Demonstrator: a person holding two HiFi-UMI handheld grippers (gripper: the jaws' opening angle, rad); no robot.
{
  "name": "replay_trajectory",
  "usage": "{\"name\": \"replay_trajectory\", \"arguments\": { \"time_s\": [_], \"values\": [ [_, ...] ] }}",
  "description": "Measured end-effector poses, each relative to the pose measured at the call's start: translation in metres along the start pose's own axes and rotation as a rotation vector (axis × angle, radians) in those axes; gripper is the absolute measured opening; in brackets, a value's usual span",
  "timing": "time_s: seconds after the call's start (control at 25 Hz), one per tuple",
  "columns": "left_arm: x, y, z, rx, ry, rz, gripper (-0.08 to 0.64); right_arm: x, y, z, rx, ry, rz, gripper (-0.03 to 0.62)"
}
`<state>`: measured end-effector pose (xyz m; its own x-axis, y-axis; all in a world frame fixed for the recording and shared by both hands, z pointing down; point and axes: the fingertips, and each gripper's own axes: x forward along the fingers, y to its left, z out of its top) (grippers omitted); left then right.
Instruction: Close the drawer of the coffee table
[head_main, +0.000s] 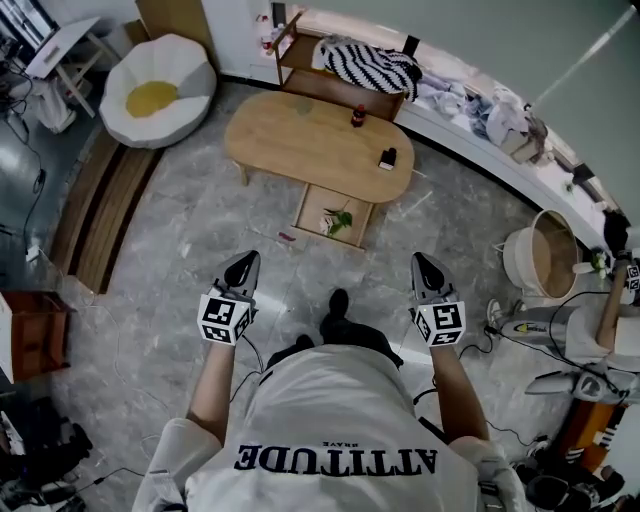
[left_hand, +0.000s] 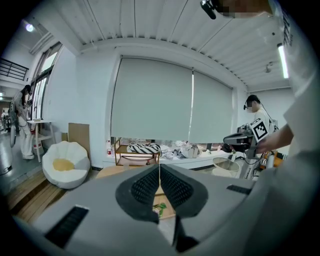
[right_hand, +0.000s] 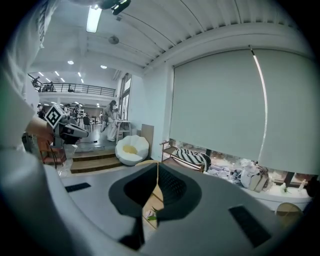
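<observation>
**Head view.** A person stands on the grey floor (head_main: 180, 230) with 1 hand-held gripper in each hand. The left hand-held gripper (head_main: 244, 266) and the right hand-held gripper (head_main: 426, 266) are level with each other and well apart. Both point toward the oval wooden desk (head_main: 300, 140). The drawer (head_main: 312, 212) stands pulled out from the desk's near side toward the person – open, with a green item (head_main: 340, 220) lying in it. Neither hand-held gripper touches the drawer; both are short of it.

On the desk top sit 1 small dark bottle (head_main: 357, 116) and 1 black object (head_main: 387, 158), apart from each other. A white round chair (head_main: 190, 75) with a yellow centre stands left of the desk. A shelf (head_main: 290, 45) behind the desk carries a striped cloth (head_main: 370, 65).

**Left gripper view.** The left hand-held gripper's jaws are together. The ribbed pads (left_hand: 147, 187) meet along 1 thin line, with nothing between them. Just under the tips, part of the open drawer and the green item show. The right hand-held gripper appears at the right side, held in a hand.

**Right gripper view.** The right hand-held gripper's jaws are likewise together and empty – its pads (right_hand: 172, 187) touch along the centre line. The open drawer and the green item show below the tips. The white chair and the striped cloth on the shelf lie beyond.
</observation>
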<state>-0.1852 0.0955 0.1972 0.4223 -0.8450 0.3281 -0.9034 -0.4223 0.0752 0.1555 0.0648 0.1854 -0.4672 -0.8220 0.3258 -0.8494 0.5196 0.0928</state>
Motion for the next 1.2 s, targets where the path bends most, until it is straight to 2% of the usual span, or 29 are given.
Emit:
{"name": "replay_trajectory", "arguments": {
  "time_s": [0.44,0.84,1.2],
  "values": [
    [0.074,-0.004,0.016,0.010,0.019,0.013,0.021,0.055,-0.061,-0.013,0.014,0.023,0.046,0.021],
    [0.127,-0.016,0.020,0.007,0.038,0.044,0.021,0.081,-0.107,-0.035,0.027,0.044,0.078,0.021],
    [0.143,-0.016,0.020,0.028,0.069,0.041,0.022,0.096,-0.110,-0.047,0.063,0.053,0.083,0.021]
  ]
}}
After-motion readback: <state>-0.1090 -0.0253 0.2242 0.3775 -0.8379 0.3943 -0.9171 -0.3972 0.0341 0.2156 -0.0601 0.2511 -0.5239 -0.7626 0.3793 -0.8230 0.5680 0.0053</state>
